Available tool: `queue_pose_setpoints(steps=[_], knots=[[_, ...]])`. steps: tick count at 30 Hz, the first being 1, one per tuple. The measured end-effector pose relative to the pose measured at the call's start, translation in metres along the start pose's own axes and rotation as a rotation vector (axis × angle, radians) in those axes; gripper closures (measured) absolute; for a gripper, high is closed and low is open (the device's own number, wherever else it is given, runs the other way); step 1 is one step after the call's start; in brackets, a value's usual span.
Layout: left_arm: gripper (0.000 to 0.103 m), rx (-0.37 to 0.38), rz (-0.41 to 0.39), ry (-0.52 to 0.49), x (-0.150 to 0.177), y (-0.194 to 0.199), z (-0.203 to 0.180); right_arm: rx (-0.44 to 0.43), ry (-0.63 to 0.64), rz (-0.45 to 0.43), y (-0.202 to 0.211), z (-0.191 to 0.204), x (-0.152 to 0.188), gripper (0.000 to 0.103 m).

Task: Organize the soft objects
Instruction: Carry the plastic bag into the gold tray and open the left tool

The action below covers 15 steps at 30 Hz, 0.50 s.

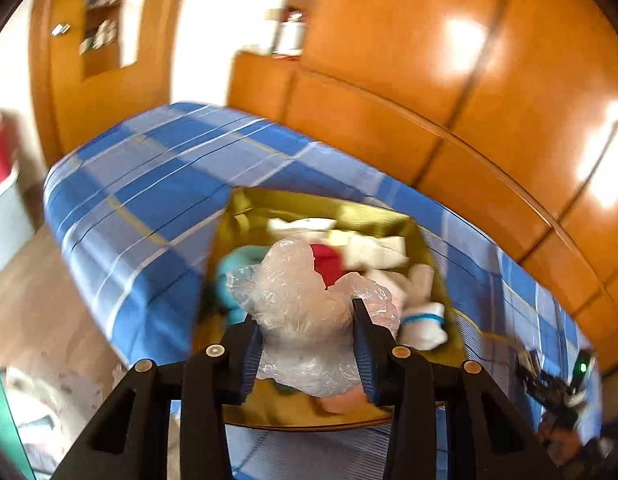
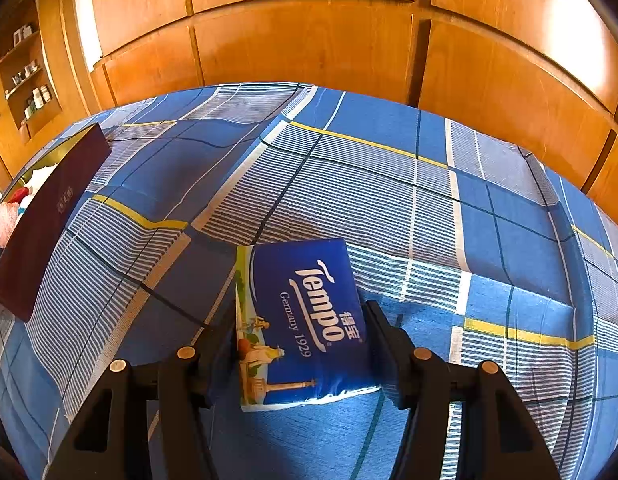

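Over the open box (image 1: 245, 208) a crumpled plastic bag (image 1: 301, 304) is held clamped by the left gripper (image 1: 307, 344), while beside that box a tissue pack (image 2: 301, 320) is straddled lengthwise by the right gripper (image 2: 299, 344), contact unclear.

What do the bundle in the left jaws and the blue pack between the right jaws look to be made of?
Bundle: thin clear plastic film, crinkled and glossy, wrapped over something pale and soft; the contents are too blurred to name. Tissue pack: printed glossy plastic wrap, its edges dimpled as over soft paper. Both probably give under pressure.
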<state>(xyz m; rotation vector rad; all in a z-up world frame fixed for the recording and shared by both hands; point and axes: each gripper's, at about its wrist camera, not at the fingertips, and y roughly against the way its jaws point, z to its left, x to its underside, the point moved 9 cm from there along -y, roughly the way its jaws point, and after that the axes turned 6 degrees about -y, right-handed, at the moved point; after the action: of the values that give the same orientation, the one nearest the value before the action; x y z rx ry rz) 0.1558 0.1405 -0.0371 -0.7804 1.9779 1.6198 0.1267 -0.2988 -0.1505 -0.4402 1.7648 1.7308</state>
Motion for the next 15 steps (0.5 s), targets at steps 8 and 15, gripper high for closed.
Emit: queue_pose_setpoints(steps=[8, 15], knots=[[0.062, 0.078, 0.088, 0.144, 0.001, -0.025, 0.022, 0.002, 0.003, 0.001, -0.001, 0.001, 0.000, 0.044], [0.061, 0.092, 0.135, 0.056, -0.016, -0.070, -0.013, 0.003, 0.003, 0.001, -0.001, 0.001, -0.001, 0.044]])
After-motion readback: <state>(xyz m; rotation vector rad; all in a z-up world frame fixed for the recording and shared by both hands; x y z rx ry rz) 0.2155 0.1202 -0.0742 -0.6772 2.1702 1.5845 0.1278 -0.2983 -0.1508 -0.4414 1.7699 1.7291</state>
